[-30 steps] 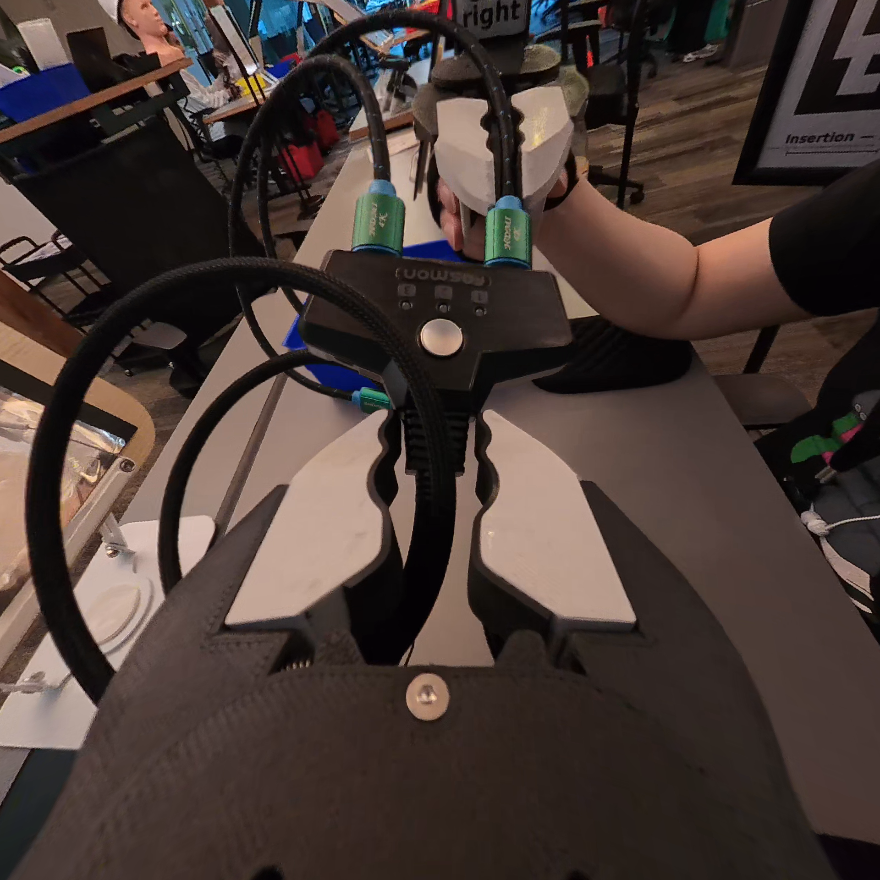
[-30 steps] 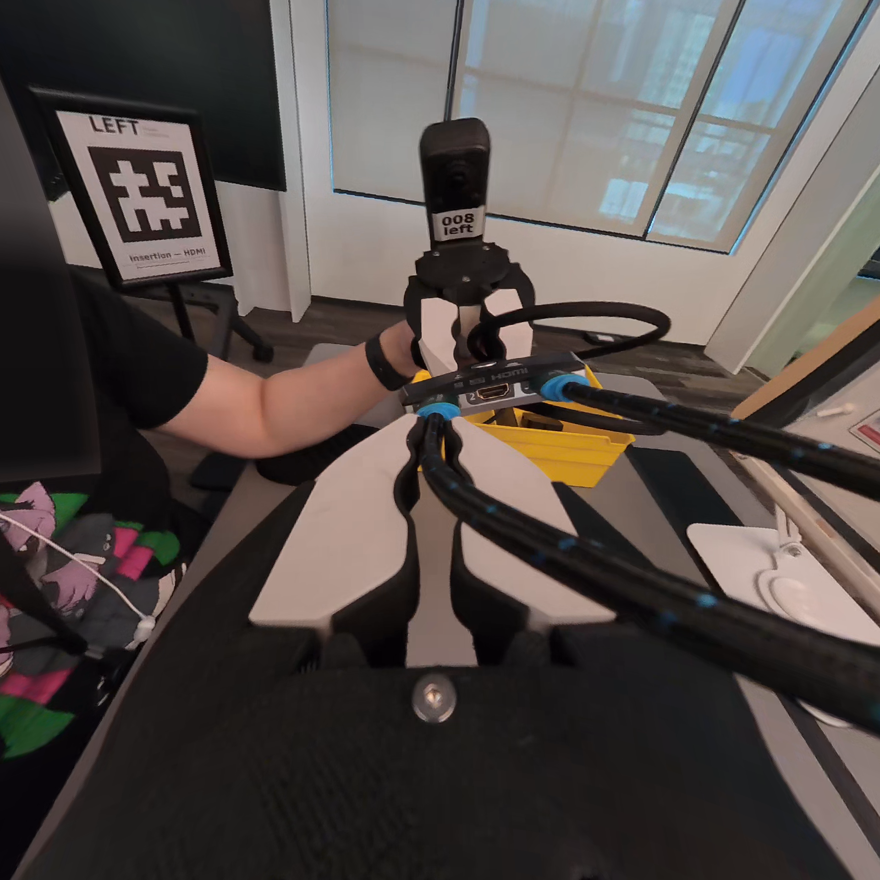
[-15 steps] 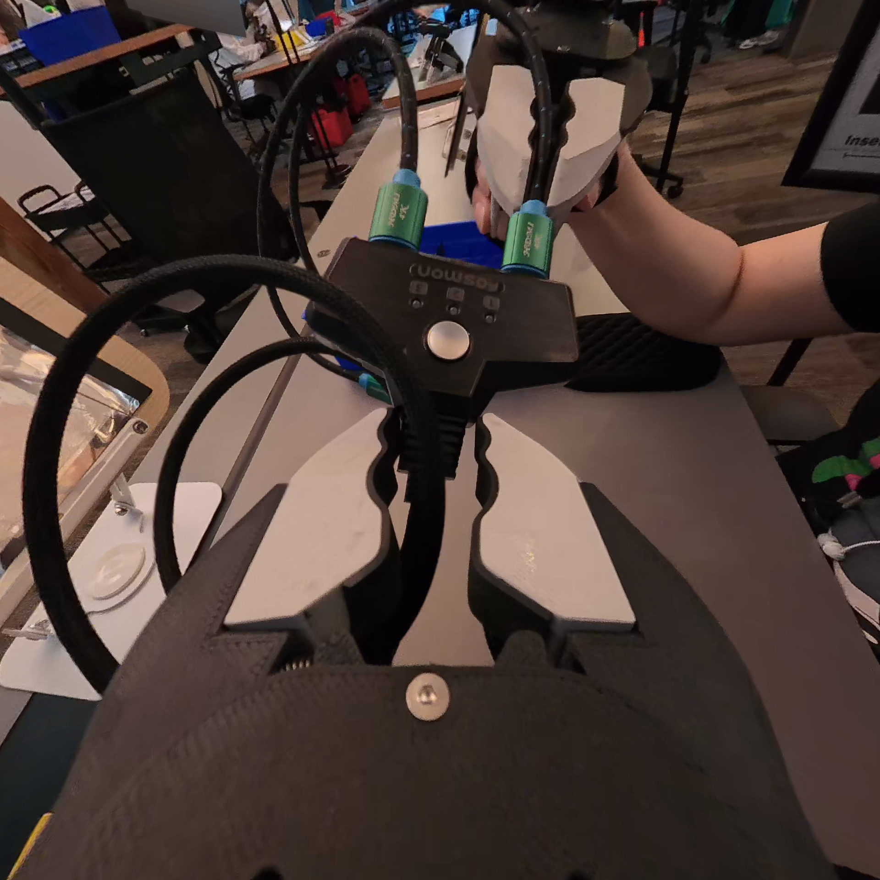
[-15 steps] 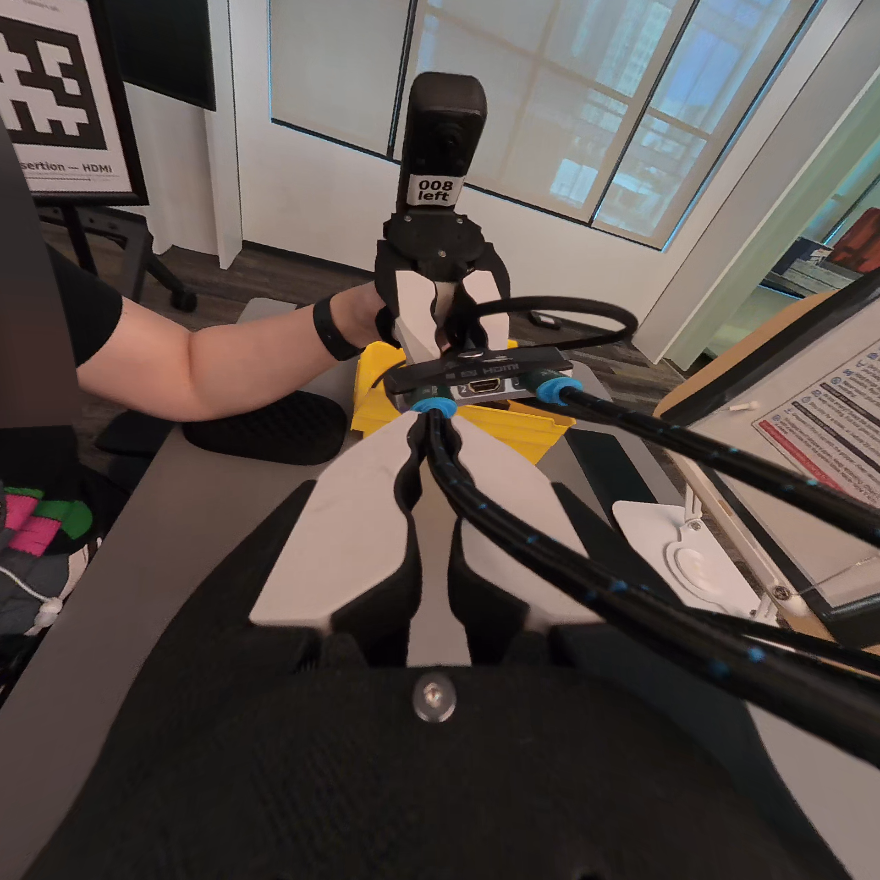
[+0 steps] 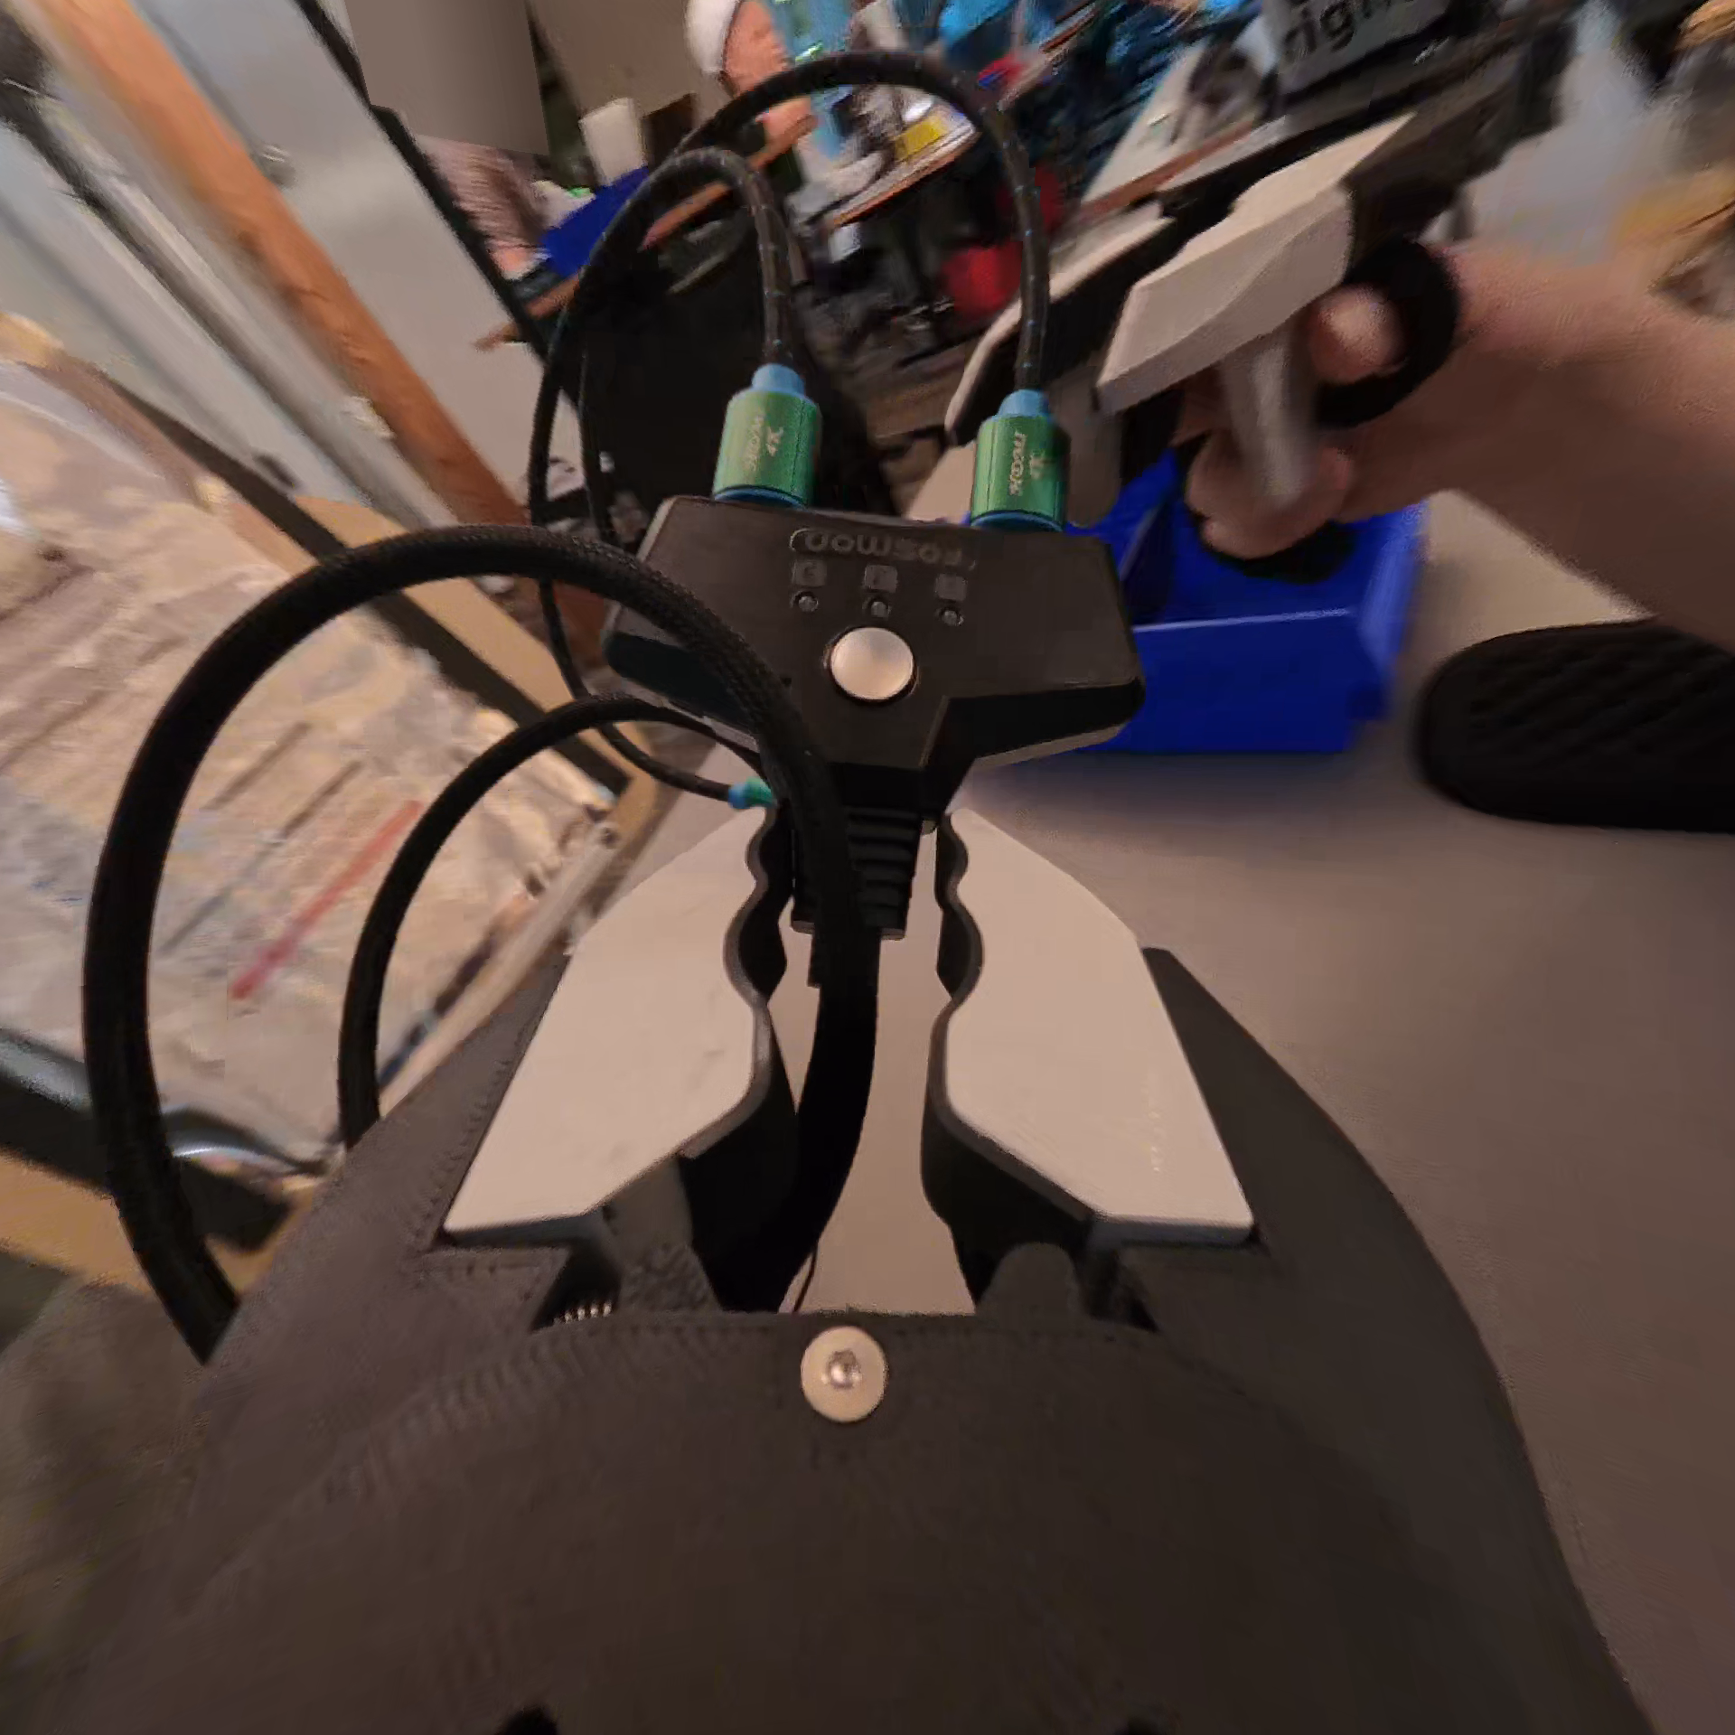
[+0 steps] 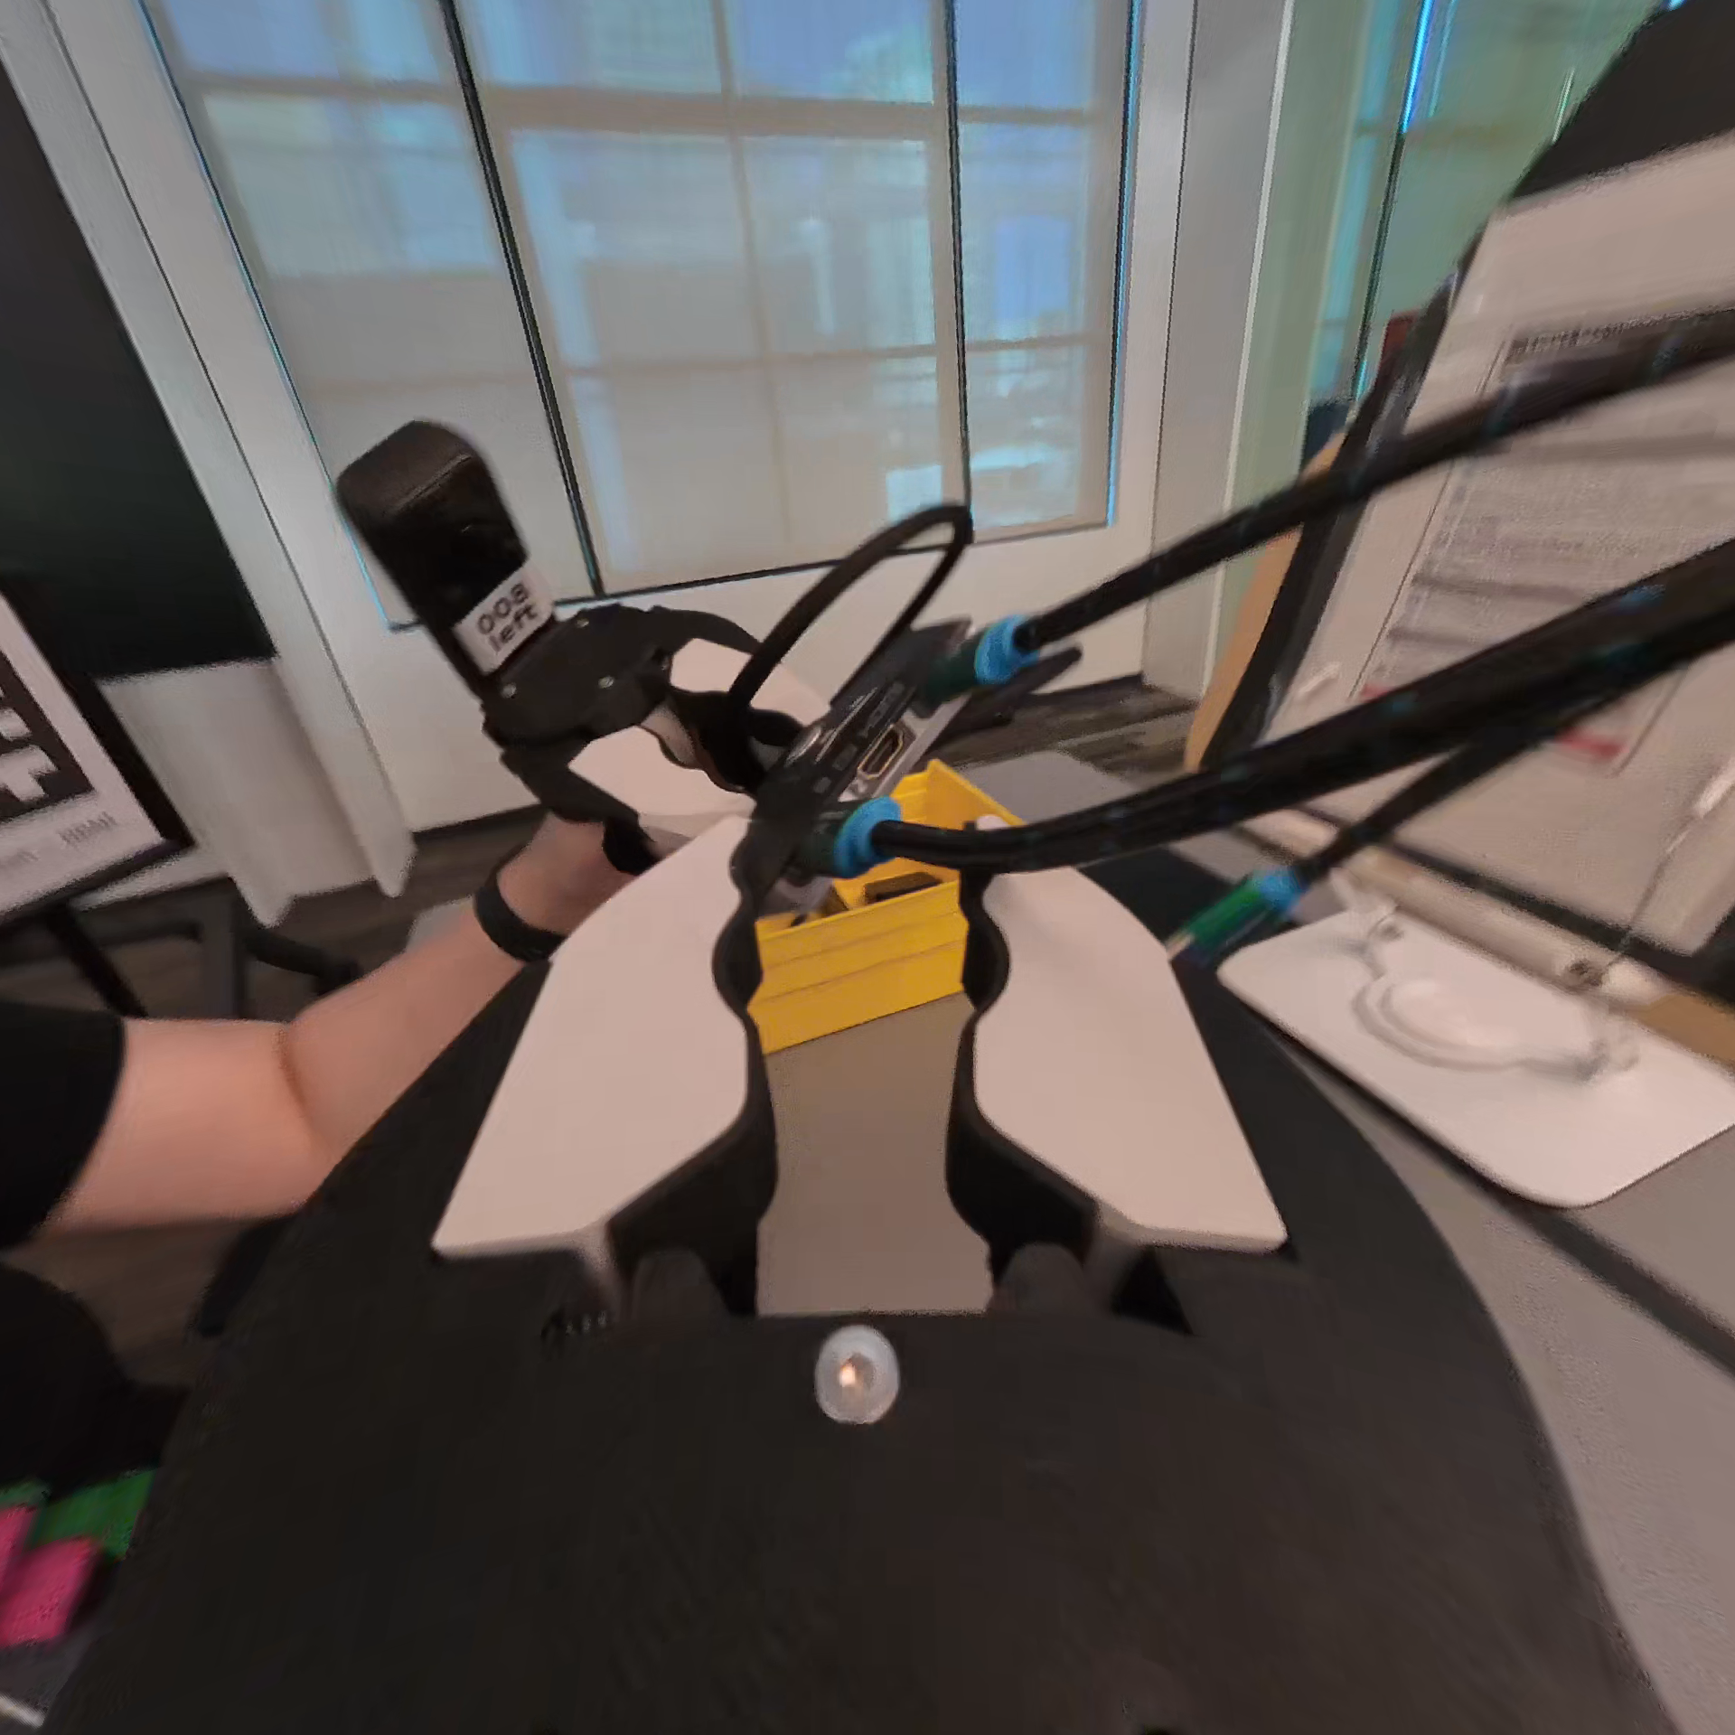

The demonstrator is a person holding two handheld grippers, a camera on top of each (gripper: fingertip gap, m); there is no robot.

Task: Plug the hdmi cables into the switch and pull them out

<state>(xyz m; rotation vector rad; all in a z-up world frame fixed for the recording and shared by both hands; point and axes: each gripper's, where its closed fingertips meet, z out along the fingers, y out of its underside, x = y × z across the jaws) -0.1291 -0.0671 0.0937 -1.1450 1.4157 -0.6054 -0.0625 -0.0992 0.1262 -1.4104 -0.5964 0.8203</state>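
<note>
The left gripper (image 5: 852, 878) is still pinching the ribbed tail of the black switch (image 5: 873, 648), jaws pressed against it, holding it lifted above the grey desk (image 5: 1314, 939). Two green-sleeved HDMI plugs (image 5: 765, 449) are remaining seated in the outer ports of the switch; the middle port is sitting empty in the right wrist view.

Compared with half a second ago, the right gripper (image 6: 859, 915) is no longer clamping the near cable (image 6: 1174, 807): its jaws are now standing spread with nothing between them, and it is drawn back to the side of the switch. The switch is now appearing tilted in the right wrist view, and both views are smeared by motion.

A blue bin (image 5: 1267, 657) is sitting on the desk just behind the switch, a yellow bin (image 6: 873, 948) beneath it in the right wrist view. A third, loose plug (image 6: 1239, 906) is hanging near a white plate (image 6: 1465, 1051). The looped black cables (image 5: 188, 845) are crowding the left side.
</note>
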